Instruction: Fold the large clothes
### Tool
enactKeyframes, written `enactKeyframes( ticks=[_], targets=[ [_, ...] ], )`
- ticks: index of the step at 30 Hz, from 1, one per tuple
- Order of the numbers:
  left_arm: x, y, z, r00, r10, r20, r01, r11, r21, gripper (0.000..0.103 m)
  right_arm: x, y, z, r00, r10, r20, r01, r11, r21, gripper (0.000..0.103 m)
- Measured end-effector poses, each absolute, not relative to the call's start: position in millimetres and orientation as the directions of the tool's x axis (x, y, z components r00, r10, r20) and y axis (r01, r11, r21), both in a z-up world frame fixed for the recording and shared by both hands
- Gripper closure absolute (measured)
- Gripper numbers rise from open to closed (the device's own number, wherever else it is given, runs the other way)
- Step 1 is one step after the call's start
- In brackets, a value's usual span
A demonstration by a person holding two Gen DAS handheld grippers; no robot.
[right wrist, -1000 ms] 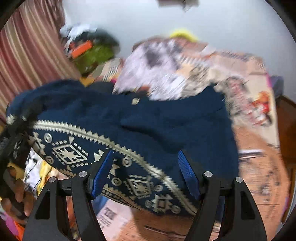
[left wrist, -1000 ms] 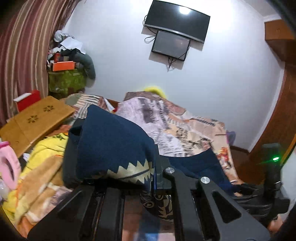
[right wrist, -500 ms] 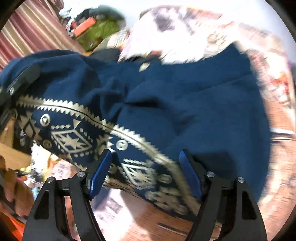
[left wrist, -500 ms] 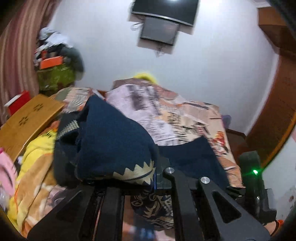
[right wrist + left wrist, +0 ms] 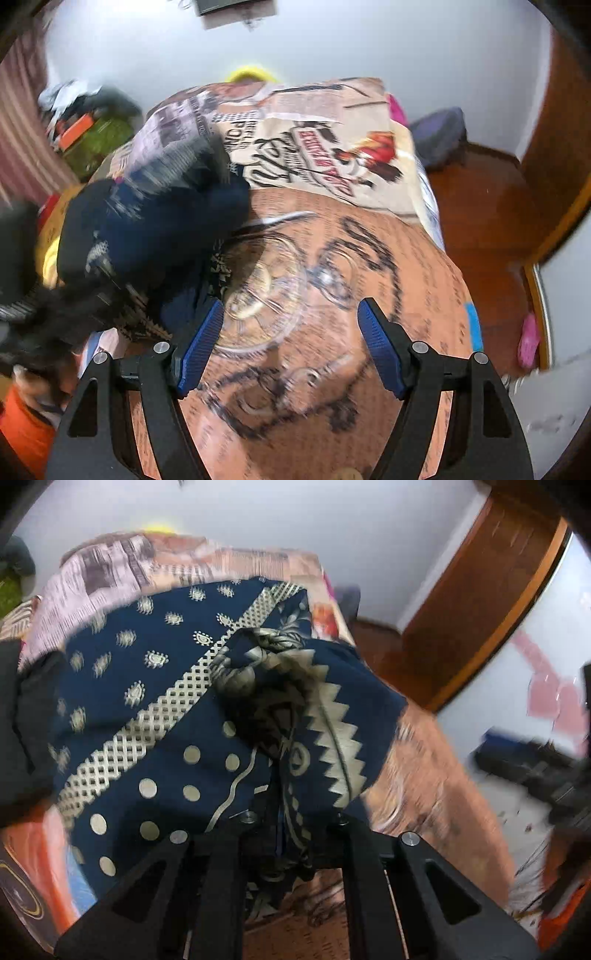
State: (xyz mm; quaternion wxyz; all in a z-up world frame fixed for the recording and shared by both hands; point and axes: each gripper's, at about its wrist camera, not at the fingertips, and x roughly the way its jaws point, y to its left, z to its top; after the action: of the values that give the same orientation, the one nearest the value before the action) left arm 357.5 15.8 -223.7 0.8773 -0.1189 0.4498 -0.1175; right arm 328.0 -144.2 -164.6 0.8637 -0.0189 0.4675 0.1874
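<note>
The navy patterned garment (image 5: 192, 716), hanging bunched a second ago, now spreads across the printed bedspread (image 5: 332, 258) toward its left edge. The left gripper (image 5: 286, 834) stays clamped on its bunched hem; the right gripper (image 5: 291, 343) hovers wide, empty. One-sided tugging could skew the fold.

The garment (image 5: 207, 716) lies bunched on the bed (image 5: 369, 280), toward its left side. A pillow (image 5: 325, 136) lies behind it, and floor (image 5: 480, 206) is right of the bed.

Navy garment (image 5: 155, 686) with cream dots, lattice and zigzags.
</note>
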Motion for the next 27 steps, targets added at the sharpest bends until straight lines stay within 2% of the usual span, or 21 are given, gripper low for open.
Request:
enactKeyframes(
  ticks=[2,5,7,11,13,18,20,24,27],
  targets=[
    [348.5,10.0,-219.1,0.593,-0.27,-0.759,0.116,0.961,-0.251,0.094,325.3,-149.2,-160.4,0.495,0.316,-0.809,-0.339,0.928,0.155,0.031],
    [338.2,5.9,-207.6,0.581,-0.272,-0.767,0.163,0.962,-0.218,0.078,319.5,-150.3,-151.7,0.509,0.333,-0.794,-0.36,0.92,0.155,0.031],
    [329.7,7.2,-201.7,0.575,-0.278,-0.77,0.182,0.961,-0.21,0.062,317.4,-141.1,-143.8,0.516,0.354,-0.78,-0.387,0.909,0.156,0.031],
    [306.2,26.4,-185.4,0.582,-0.295,-0.758,0.205,0.955,-0.213,0.054,309.2,-131.1,-125.8,0.521,0.422,-0.742,-0.445,0.876,0.186,0.031],
    [306.1,30.4,-176.2,0.607,-0.266,-0.749,0.186,0.964,-0.192,0.043,308.9,-118.7,-121.7,0.514,0.454,-0.728,-0.475,0.857,0.199,0.031],
    [294.0,58.1,-161.0,0.681,-0.147,-0.717,0.107,0.989,-0.102,0.03,316.3,-80.4,-127.0,0.477,0.497,-0.725,-0.531,0.82,0.212,0.031],
    [298.7,73.4,-169.0,0.673,-0.119,-0.73,0.061,0.992,-0.107,0.028,322.5,-63.0,-137.6,0.453,0.494,-0.742,-0.548,0.811,0.206,0.031],
    [315.4,88.3,-201.0,0.597,-0.133,-0.791,0.019,0.988,-0.151,0.028,336.4,-43.2,-163.7,0.403,0.468,-0.786,-0.549,0.811,0.202,0.031],
    [319.0,94.5,-219.0,0.576,-0.164,-0.801,0.006,0.98,-0.196,0.026,352.8,-49.5,-183.7,0.392,0.416,-0.821,-0.5,0.845,0.19,0.031]
  ],
)
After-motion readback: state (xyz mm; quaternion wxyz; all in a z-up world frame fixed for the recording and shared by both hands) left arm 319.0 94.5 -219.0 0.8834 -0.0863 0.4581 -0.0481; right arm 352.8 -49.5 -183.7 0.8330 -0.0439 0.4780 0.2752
